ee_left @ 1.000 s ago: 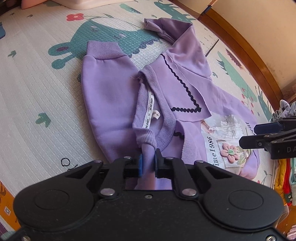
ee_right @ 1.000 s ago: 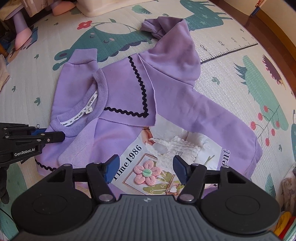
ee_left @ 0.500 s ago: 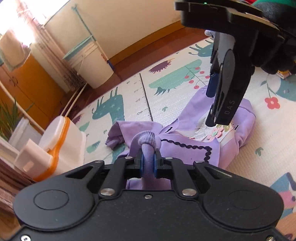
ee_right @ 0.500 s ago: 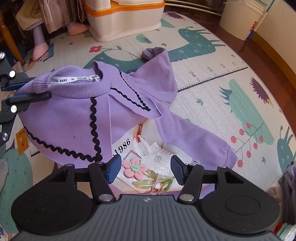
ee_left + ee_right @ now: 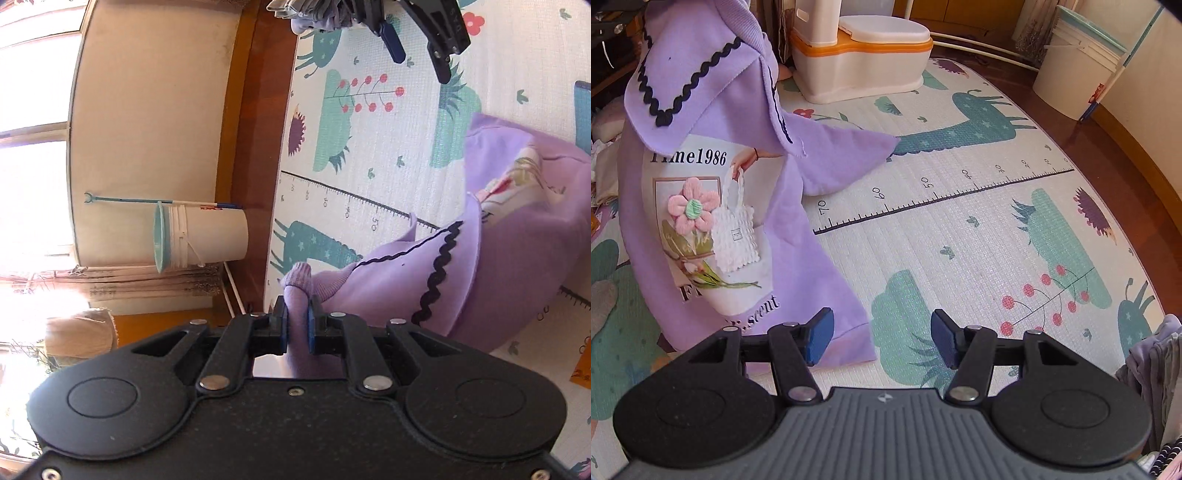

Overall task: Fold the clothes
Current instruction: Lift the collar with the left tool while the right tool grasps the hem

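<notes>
One gripper, the left gripper [image 5: 297,322], pinches the purple sweatshirt [image 5: 713,192] by its ribbed neckline so it hangs over the play mat [image 5: 960,236], while the right gripper [image 5: 882,338] waits nearby with jaws spread.

The left tongs [image 5: 297,325] hid the pinched fold of the purple sweatshirt [image 5: 480,258], whose far side ran off the right edge. In the right wrist view the sweatshirt's [image 5: 713,166] top was cut off above, and its lower print lettering lay partly creased and unreadable. A grey garment [image 5: 1156,362] at the right edge was only partly seen.
</notes>
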The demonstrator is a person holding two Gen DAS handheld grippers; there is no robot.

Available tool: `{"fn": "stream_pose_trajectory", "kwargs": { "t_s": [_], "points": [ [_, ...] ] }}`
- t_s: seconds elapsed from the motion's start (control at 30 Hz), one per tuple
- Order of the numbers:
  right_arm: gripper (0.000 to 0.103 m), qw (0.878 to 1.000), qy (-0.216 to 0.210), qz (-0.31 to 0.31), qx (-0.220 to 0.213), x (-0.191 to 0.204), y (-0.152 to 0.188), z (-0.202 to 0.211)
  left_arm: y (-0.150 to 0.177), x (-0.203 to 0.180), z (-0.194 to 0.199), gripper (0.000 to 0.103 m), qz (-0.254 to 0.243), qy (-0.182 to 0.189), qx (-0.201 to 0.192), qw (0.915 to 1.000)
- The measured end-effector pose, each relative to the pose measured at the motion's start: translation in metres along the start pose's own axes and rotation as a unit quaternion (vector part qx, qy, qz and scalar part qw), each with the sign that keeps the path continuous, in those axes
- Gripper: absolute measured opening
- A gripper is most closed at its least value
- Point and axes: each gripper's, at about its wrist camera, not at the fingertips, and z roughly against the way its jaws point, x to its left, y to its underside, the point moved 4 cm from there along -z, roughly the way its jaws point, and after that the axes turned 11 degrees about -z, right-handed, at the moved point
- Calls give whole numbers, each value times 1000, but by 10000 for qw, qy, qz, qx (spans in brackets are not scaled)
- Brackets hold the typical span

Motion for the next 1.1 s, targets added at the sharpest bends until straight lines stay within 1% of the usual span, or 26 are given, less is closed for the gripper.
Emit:
{"fn": "stream_pose_trajectory", "kwargs": {
  "t_s": [0.1, 0.13, 0.17, 0.23, 0.27, 0.33, 0.37, 0.4, 0.47, 0.53, 0.63, 0.67, 0.7, 0.73, 0.83, 0.93, 0.97, 1.03, 1.1],
  "points": [
    [58, 9999, 104, -75, -17, -12, 2, 5, -23, 23, -3, 8, -322, -433, -163, 9984],
    [58, 9999, 138, -101, -15, -17, 4, 7, -36, 27, 3, 8, -439, -552, -311, 9970],
    [58, 9998, 165, -122, -18, -21, 6, 8, -51, 30, 16, 8, -571, -642, -550, 9948],
    [58, 9996, 216, -158, -29, -29, 12, 11, -69, 27, 42, 8, -789, -630, -1063, 9892],
    [58, 9996, 237, -154, -30, -32, 16, 13, -74, 22, 54, 8, -912, -596, -1251, 9861],
    [58, 9996, 279, -87, -16, -37, 25, 13, -76, 8, 73, 8, -1118, -429, -1535, 9809],
    [58, 9995, 318, -6, -8, -39, 29, 13, -74, -1, 79, 8, -1146, -288, -1601, 9800],
    [58, 9993, 366, 113, -1, -39, 34, 12, -70, -11, 82, 8, -1166, -153, -1630, 9796],
    [58, 9981, 445, 421, -10, -35, 44, 11, -60, -31, 77, 8, -1109, 34, -1487, 9826],
    [59, 9948, 481, 901, -33, -26, 56, 8, -52, -46, 65, 8, -813, 209, -1320, 9877],
    [59, 9840, 608, 1675, -52, -6, 71, 3, -45, -68, 54, 8, -453, 484, -1202, 9905],
    [59, 9807, 615, 1852, -84, 1, 74, 2, -45, -76, 54, 8, -480, 554, -1199, 9901],
    [59, 9790, 567, 1952, -121, 7, 75, 2, -47, -84, 58, 8, -660, 572, -1251, 9883],
    [59, 9788, 464, 1988, -165, 13, 74, 3, -49, -87, 61, 8, -710, 573, -1323, 9870],
    [60, 9786, 223, 2021, -313, 28, 65, 4, -53, -87, 68, 8, -501, 697, -1496, 9850],
    [61, 9782, 51, 2016, -503, 38, 50, 8, -54, -95, 73, 8, -553, 774, -1623, 9821],
    [64, 9778, 10, 2013, -580, 41, 45, 9, -54, -99, 74, 8, -563, 830, -1674, 9808],
    [68, 9758, -143, 2114, -535, 45, 39, 8, -52, -106, 77, 8, -522, 962, -1716, 9791],
    [69, 9733, -308, 2235, -421, 51, 37, 5, -49, -113, 80, 8, -414, 1138, -1748, 9771]
  ]
}}
